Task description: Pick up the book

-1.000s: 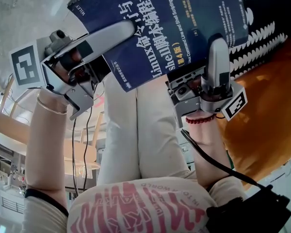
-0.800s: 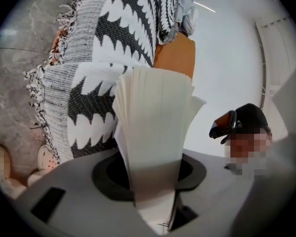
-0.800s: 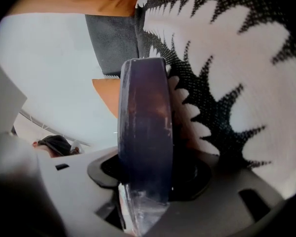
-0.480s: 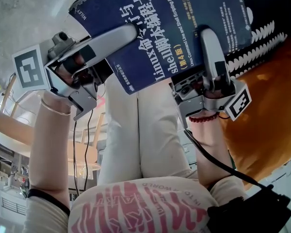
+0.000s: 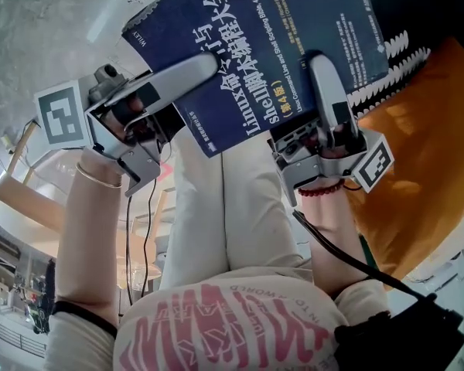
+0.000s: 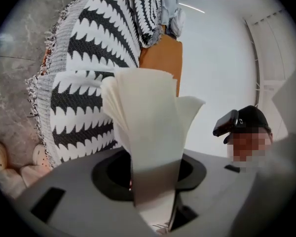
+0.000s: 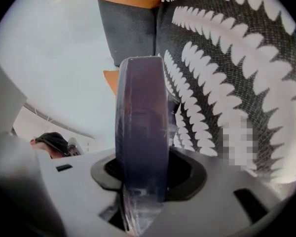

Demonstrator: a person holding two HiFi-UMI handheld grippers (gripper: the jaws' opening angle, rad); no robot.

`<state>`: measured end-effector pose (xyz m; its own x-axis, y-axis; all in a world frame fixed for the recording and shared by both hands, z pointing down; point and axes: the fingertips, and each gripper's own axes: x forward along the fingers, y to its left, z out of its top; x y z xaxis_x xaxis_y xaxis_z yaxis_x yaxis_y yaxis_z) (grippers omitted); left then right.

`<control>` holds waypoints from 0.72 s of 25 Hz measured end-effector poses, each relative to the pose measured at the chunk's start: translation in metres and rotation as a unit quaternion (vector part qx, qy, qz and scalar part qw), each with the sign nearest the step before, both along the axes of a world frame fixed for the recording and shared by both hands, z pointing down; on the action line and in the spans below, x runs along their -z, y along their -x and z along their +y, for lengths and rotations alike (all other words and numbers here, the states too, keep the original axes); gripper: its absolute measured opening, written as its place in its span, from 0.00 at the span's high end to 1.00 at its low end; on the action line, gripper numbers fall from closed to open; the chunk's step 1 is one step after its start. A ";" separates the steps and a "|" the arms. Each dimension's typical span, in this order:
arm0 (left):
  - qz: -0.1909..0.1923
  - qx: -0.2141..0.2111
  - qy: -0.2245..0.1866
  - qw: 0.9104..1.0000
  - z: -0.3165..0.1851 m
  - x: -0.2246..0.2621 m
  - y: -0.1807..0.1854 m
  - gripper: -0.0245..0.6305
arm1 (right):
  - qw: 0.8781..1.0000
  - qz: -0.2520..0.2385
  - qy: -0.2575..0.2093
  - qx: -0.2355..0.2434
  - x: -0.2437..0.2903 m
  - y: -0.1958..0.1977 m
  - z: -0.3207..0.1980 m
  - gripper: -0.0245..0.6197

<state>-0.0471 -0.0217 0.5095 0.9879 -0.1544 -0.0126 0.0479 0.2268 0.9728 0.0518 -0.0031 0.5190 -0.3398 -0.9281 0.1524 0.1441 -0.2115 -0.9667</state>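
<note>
Clamping the book [image 5: 271, 37] by its pages [image 6: 150, 127] with the left gripper [image 5: 205, 64]; just closed onto the spine [image 7: 140, 132] with the right gripper [image 5: 321, 68] (jaws partway apart).

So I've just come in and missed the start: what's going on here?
A person is holding a dark blue book in front of them with two handheld grippers. The left gripper is clamped on the page edge. The right gripper, whose jaws have just been closing, grips the spine side. A black-and-white patterned fabric lies behind the book.
</note>
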 end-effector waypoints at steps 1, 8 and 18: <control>-0.002 0.000 0.002 1.000 0.000 0.000 0.000 0.69 | 1.000 -0.002 0.001 0.000 -0.001 0.000 0.000 0.67; -0.006 0.000 0.022 1.000 0.002 -0.003 -0.002 0.69 | 1.000 -0.011 0.022 -0.003 -0.004 -0.001 0.001 0.68; -0.001 0.009 0.018 1.000 0.009 -0.007 0.003 0.69 | 1.000 -0.002 0.024 0.016 -0.001 0.001 0.001 0.68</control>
<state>-0.0497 -0.0132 0.5168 0.9850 -0.1727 -0.0041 0.0499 0.2612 0.9640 0.0511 -0.0021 0.5200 -0.3699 -0.9083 0.1952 0.1413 -0.2626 -0.9545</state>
